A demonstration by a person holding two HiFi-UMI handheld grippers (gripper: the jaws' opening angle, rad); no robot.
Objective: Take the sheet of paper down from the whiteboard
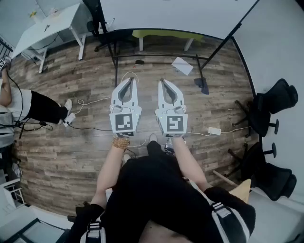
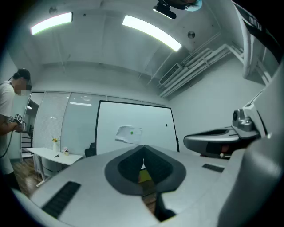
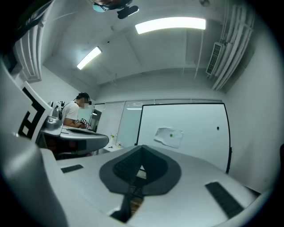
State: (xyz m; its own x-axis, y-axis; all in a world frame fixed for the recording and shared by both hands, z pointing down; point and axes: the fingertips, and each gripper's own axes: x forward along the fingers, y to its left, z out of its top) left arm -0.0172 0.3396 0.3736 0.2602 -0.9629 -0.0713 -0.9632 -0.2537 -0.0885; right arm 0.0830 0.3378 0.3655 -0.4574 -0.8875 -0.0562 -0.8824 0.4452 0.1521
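Note:
A crumpled white sheet of paper (image 2: 129,134) (image 3: 169,136) hangs on the whiteboard (image 2: 111,128) (image 3: 199,124) under a small green magnet (image 2: 132,131) (image 3: 171,135). The board stands well ahead of both grippers on a black frame, its top edge showing in the head view (image 1: 175,14). My left gripper (image 1: 129,79) (image 2: 143,145) and right gripper (image 1: 164,80) (image 3: 141,146) are held side by side, level, pointing at the board. Both are shut with nothing between the jaws. Neither touches the paper.
A white sheet (image 1: 183,65) lies on the wood floor by the board's stand. A green bench (image 1: 166,34) sits behind it. A person (image 1: 19,104) stands at the left near a white desk (image 1: 47,23). Black office chairs (image 1: 275,104) are at the right; cables and an adapter (image 1: 213,130) lie on the floor.

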